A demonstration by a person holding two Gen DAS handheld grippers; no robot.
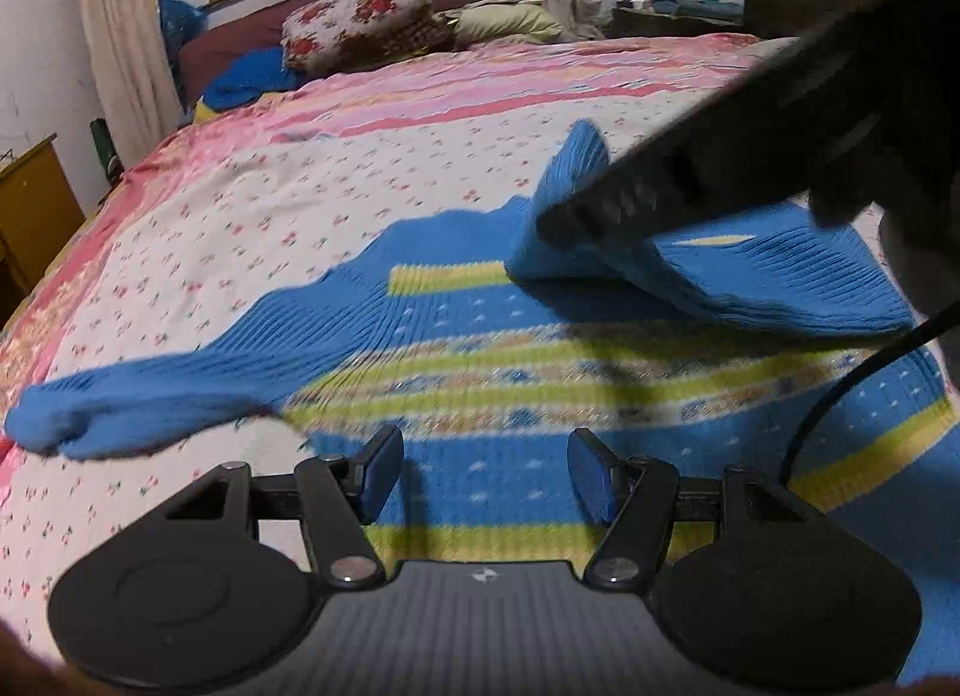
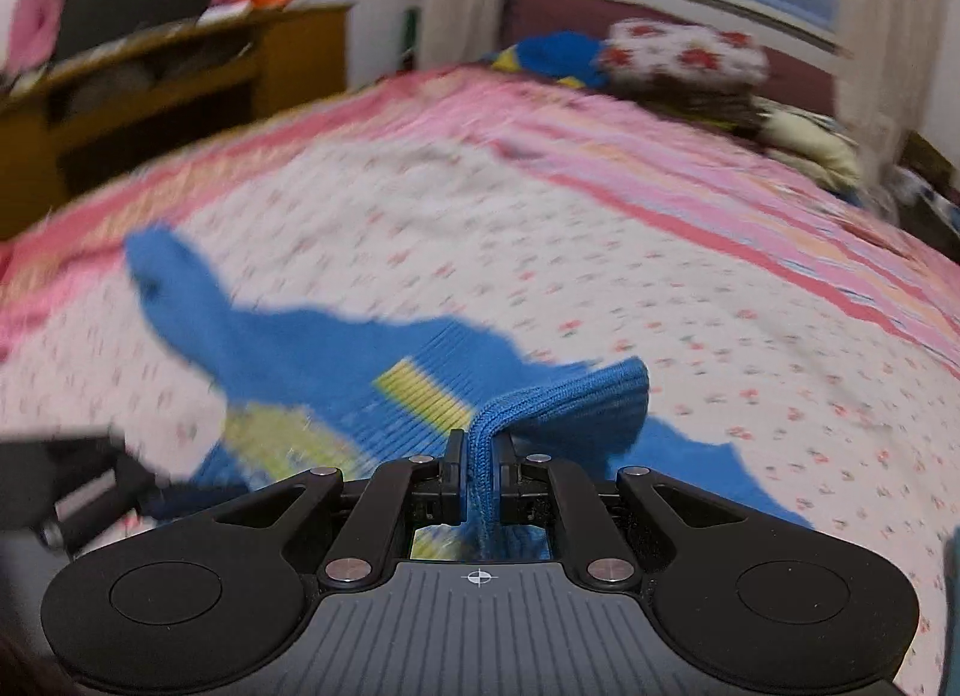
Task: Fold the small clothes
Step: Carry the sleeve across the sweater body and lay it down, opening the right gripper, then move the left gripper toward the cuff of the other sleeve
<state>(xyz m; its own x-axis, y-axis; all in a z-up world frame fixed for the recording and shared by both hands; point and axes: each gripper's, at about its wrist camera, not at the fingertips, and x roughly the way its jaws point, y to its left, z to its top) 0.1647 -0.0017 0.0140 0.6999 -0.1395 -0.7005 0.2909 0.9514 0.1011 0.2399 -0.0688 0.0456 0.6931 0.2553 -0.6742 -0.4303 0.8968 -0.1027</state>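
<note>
A small blue knit sweater (image 1: 510,372) with yellow-green bands lies flat on the floral bedspread (image 1: 288,204). Its left sleeve (image 1: 138,402) stretches out to the left. My left gripper (image 1: 486,474) hovers open just above the sweater's lower body, nothing between its blue pads. My right gripper (image 1: 558,222) reaches in from the upper right, shut on the sweater's right sleeve (image 1: 708,270), which is lifted and doubled over the chest. In the right wrist view that gripper (image 2: 478,474) pinches the ribbed blue sleeve (image 2: 576,402) between its closed fingers, and the sweater (image 2: 336,372) spreads out below it.
Floral pillows (image 1: 360,18) and more blue cloth (image 1: 252,78) lie at the head of the bed. A wooden cabinet (image 2: 156,96) stands beside the bed, and curtains (image 1: 120,36) hang at the window. A black cable (image 1: 852,378) trails across the sweater's right side.
</note>
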